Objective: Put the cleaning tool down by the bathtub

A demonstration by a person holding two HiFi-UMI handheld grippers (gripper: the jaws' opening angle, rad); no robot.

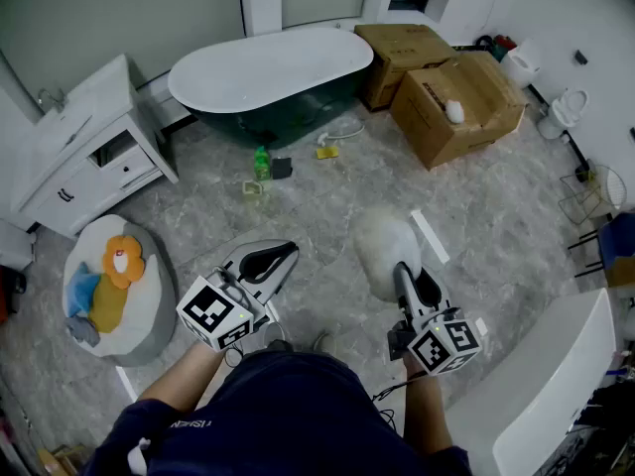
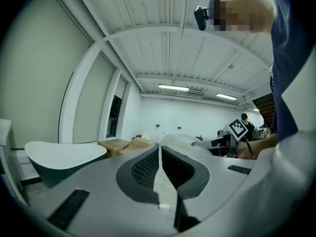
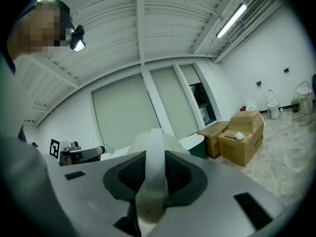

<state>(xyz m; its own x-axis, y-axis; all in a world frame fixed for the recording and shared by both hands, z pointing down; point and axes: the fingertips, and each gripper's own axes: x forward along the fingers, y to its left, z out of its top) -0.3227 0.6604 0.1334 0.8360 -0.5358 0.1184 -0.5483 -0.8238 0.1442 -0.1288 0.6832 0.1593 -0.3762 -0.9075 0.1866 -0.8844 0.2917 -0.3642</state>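
Two grippers sit low in the head view, and only the right gripper is doing any work: its jaws are closed on the flat white handle of the cleaning tool. The tool's pale fluffy head hangs just past the jaw tips, above the grey marbled floor near the middle of the frame. In the right gripper view the white handle runs straight up between the two dark pads, pinched from both sides. The left gripper, lower left of centre, carries nothing; its own view shows the jaws drawn together with only a sliver of light between them. The bathtub lies at the top centre of the head view, well apart from the tool. On the floor in front of it are a green bottle and a small yellow item, and cardboard boxes stand at the upper right. I judge this to be the carrying step: the tool is held but not yet by the tub. The next move probably calls for taking it up the frame toward the tub, lowering the head onto a bare patch of floor beside the small items, and only then opening the right jaws
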